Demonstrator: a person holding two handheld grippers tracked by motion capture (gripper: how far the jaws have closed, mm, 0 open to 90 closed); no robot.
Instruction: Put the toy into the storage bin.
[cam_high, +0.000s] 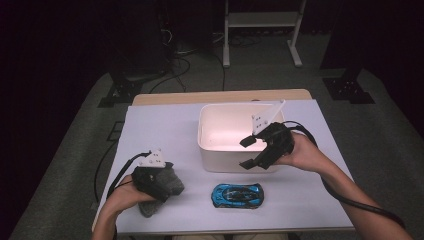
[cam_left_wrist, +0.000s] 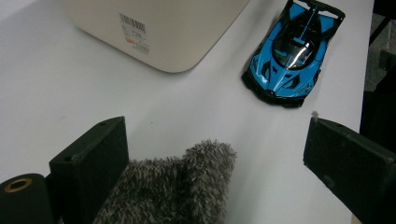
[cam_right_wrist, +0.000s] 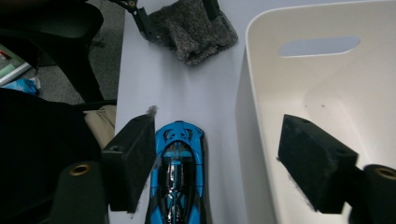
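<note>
A blue toy car (cam_high: 237, 195) lies on the white table near the front edge. Behind it stands a white bin (cam_high: 202, 135), nothing visible inside. My right gripper (cam_high: 247, 152) hovers over the bin's front wall, jaws wide apart and holding nothing; in the right gripper view (cam_right_wrist: 217, 121) the car (cam_right_wrist: 180, 172) lies below its left jaw and the bin (cam_right_wrist: 327, 93) to the right. My left gripper (cam_left_wrist: 215, 126) rests low at the front left, open, with a grey fuzzy cloth (cam_left_wrist: 177, 186) lying between its jaws against the left one. The car (cam_left_wrist: 292, 53) sits ahead of it.
The white sheet (cam_high: 160, 130) covers a wooden table whose far edge shows behind the bin. Bare table lies left of the bin. A dark chair (cam_right_wrist: 56, 28) stands beyond the table's front edge. A white stand frame (cam_high: 260, 20) and cables are on the floor at the back.
</note>
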